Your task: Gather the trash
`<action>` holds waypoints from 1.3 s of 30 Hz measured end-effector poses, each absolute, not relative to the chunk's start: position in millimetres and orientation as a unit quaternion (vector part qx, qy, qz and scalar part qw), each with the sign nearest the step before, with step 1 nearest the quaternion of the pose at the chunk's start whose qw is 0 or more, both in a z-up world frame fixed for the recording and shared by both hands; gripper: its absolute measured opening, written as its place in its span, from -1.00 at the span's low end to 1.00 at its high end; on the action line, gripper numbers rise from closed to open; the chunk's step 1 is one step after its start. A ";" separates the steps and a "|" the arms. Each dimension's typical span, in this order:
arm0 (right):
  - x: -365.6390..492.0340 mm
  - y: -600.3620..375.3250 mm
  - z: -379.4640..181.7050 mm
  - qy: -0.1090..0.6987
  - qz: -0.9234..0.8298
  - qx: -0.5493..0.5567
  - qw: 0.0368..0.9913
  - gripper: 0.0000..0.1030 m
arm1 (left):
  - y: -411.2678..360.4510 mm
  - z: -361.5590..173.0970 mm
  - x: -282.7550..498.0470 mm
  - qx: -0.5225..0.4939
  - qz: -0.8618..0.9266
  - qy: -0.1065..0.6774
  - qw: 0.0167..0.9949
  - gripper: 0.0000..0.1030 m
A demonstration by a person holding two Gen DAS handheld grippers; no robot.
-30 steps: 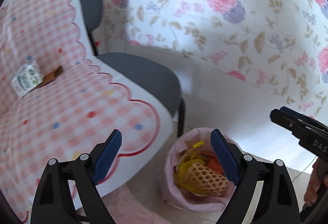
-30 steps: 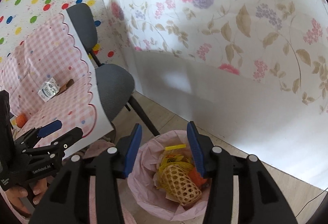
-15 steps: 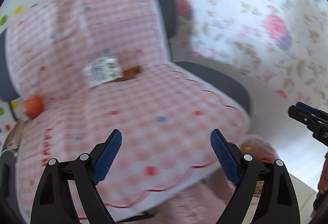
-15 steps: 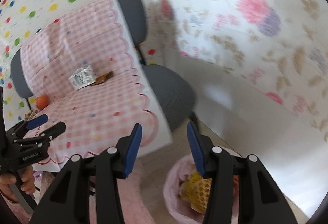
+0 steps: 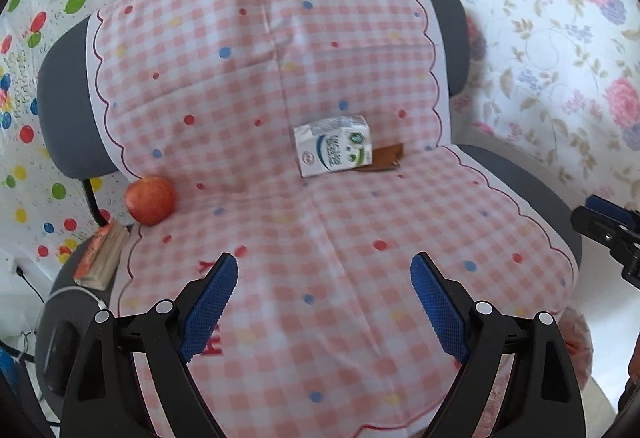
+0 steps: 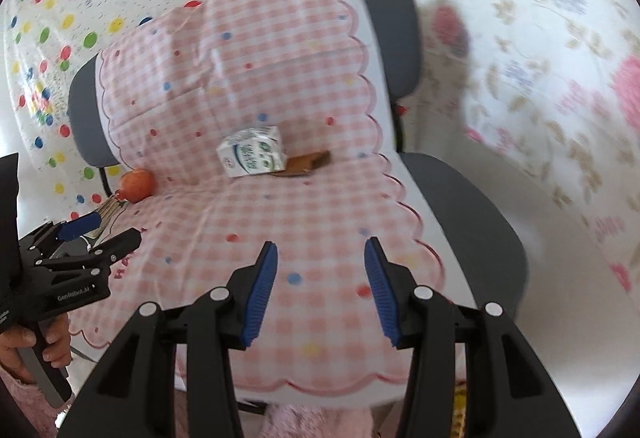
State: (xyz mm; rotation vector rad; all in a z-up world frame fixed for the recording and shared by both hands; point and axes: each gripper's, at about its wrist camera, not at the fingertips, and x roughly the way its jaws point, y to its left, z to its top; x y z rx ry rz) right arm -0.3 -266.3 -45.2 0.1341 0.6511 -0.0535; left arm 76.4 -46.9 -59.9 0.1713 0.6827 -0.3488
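Observation:
A white milk carton (image 5: 333,146) lies on its side on the pink checked cloth (image 5: 320,238) that covers two grey chairs, with a flat brown wrapper (image 5: 384,157) beside it on the right. Both also show in the right wrist view: the carton (image 6: 252,157) and the wrapper (image 6: 306,161). My left gripper (image 5: 324,302) is open and empty, above the near part of the cloth. My right gripper (image 6: 320,290) is open and empty, further right. The pink-lined trash bin (image 5: 576,342) peeks out below the cloth's right edge.
A red apple (image 5: 150,199) rests at the cloth's left edge, beside a book (image 5: 100,258) and a white cable on the grey chair seat (image 5: 68,318). Papered walls stand behind and to the right. A pink rug (image 6: 316,418) lies on the floor.
Both grippers have swung up and left, from over the trash bin to facing the covered chairs. The carton and wrapper are now central; the bin has dropped almost out of view.

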 end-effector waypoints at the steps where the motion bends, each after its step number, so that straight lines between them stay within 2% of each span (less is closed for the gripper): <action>1: 7.3 -264.2 -42.5 0.317 -0.023 0.064 0.946 -0.12 | -46.4 -58.5 80.7 0.085 -0.168 0.332 0.924 0.71; 11: 81.7 -259.6 -50.4 0.327 -0.007 0.054 0.943 -0.13 | -35.2 -67.0 145.8 0.063 -0.143 0.346 0.925 0.71; 13: 96.1 -261.4 -55.0 0.330 -0.009 0.057 0.942 -0.37 | -35.3 -73.1 163.6 0.064 -0.135 0.353 0.923 0.71; 16: 112.9 -262.6 -59.9 0.332 -0.006 0.058 0.942 -0.51 | -38.2 -83.6 189.2 0.073 -0.126 0.361 0.921 0.71; 24: 146.7 -269.1 -76.5 0.340 0.003 0.069 0.938 -0.53 | -55.0 -96.2 238.0 0.051 -0.165 0.358 0.918 0.67; 27: 161.7 -274.9 -86.4 0.349 0.002 0.080 0.934 -0.45 | -69.9 -100.4 257.3 0.054 -0.184 0.364 0.912 0.50; 29: 170.6 -277.9 -90.7 0.355 0.002 0.082 0.931 -0.16 | -80.1 -104.4 270.4 0.064 -0.185 0.367 0.909 0.47; 30: 176.2 -279.3 -93.2 0.358 0.002 0.080 0.930 0.04 | -84.3 -106.6 276.6 0.068 -0.182 0.369 0.909 0.47; 31: 179.9 -280.8 -94.8 0.359 0.001 0.078 0.930 0.09 | -88.2 -108.9 282.7 0.071 -0.181 0.372 0.908 0.47; 39: 192.1 -294.3 -103.9 0.368 -0.009 0.082 0.926 0.15 | -121.0 -124.9 318.5 0.097 -0.197 0.390 0.894 0.46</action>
